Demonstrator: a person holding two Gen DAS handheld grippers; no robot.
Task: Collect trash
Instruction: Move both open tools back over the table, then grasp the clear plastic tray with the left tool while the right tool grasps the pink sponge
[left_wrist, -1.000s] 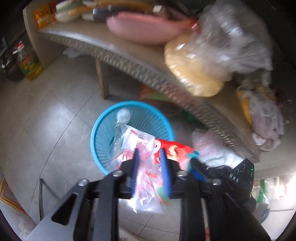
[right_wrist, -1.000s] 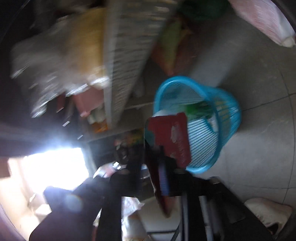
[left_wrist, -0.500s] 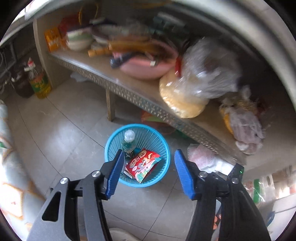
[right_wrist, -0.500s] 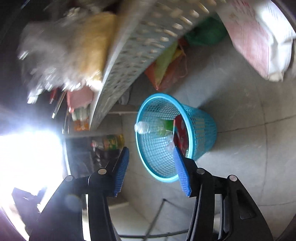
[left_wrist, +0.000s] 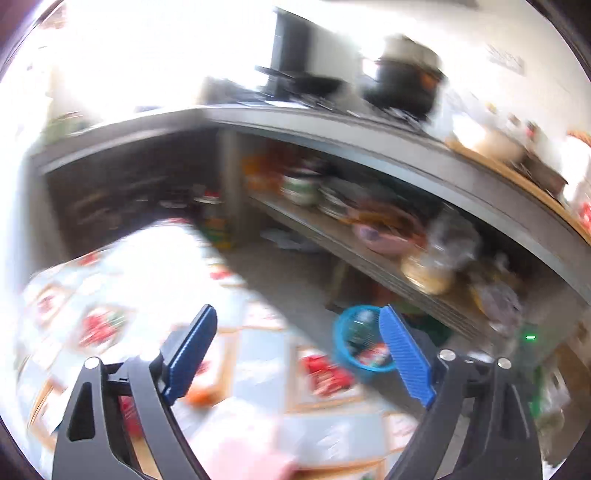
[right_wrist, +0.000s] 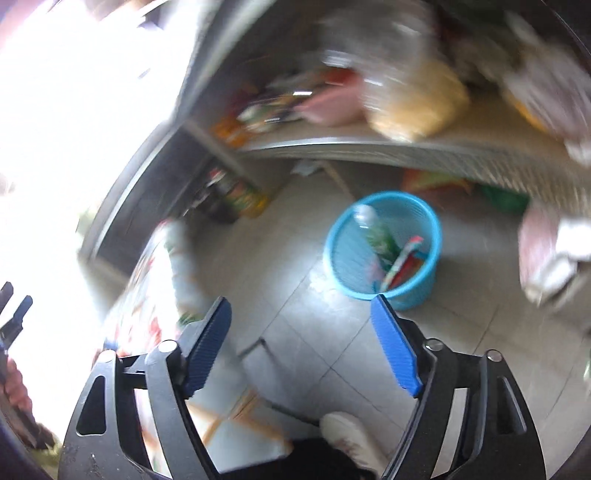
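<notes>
Since the earlier frames both grippers have let go of their wrappers and pulled well back from the round blue plastic mesh basket (right_wrist: 384, 245), which now shows small and far off; their jaws have just been opening. The left gripper (left_wrist: 295, 354) has its two ribbed blue pads spread wide with nothing between them; below and between them lies a glossy patterned tablecloth (left_wrist: 110, 295) with red motifs in square frames, and the basket sits just beside the right-hand pad, beyond the cloth's edge. The right gripper (right_wrist: 303, 343) is likewise spread and empty, bare grey floor tile (right_wrist: 295, 295) between its pads, open room all round. The basket stands beyond the right-hand pad, clear of it, holding one clear plastic bottle (right_wrist: 369, 225) and one red crinkled snack wrapper (right_wrist: 402, 267) leaning upright against its wall. Behind the basket runs a metal shelf (right_wrist: 406, 147) with a perforated front edge, crowded with blurred bags.
</notes>
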